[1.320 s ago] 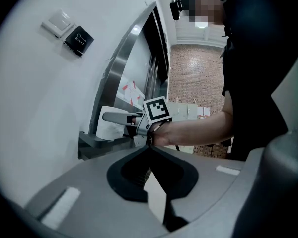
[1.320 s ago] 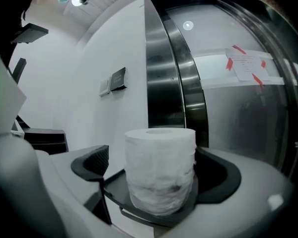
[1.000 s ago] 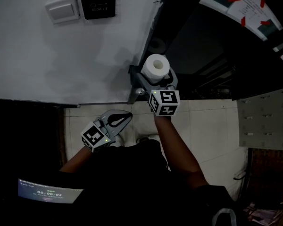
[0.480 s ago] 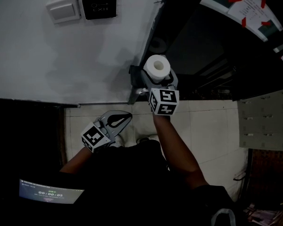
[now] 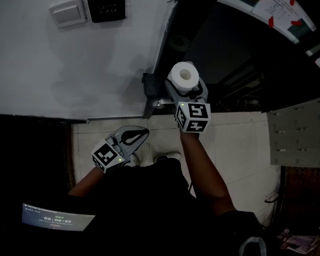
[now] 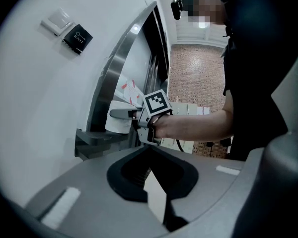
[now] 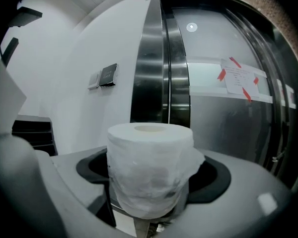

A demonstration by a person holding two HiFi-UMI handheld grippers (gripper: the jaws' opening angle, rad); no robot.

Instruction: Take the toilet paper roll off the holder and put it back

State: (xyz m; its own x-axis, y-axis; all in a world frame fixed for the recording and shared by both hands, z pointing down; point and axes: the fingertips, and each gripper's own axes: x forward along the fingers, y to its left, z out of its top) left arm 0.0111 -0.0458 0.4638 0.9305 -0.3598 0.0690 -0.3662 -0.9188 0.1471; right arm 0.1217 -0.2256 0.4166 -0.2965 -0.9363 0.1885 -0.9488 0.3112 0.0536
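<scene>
The white toilet paper roll (image 5: 182, 74) stands upright between the jaws of my right gripper (image 5: 183, 84), just right of the dark wall holder (image 5: 149, 87). These jaws have just been closing and now press on the roll's sides. The right gripper view shows the roll (image 7: 149, 167) filling the gap between the jaws, a loose flap at its right. In the left gripper view the roll (image 6: 118, 119) hangs above the holder's shelf (image 6: 92, 142). My left gripper (image 5: 143, 132) sits low by the person's body, shut and empty.
A white switch (image 5: 67, 12) and a black plate (image 5: 105, 5) are fixed on the white wall. Right of the holder runs a steel door frame (image 7: 150, 63) and a dark glass door with a taped notice (image 7: 241, 81). Pale floor tiles (image 5: 240, 137) lie below.
My right gripper has carried the roll a little to the right and up, away from the holder. The left gripper has stayed where it was.
</scene>
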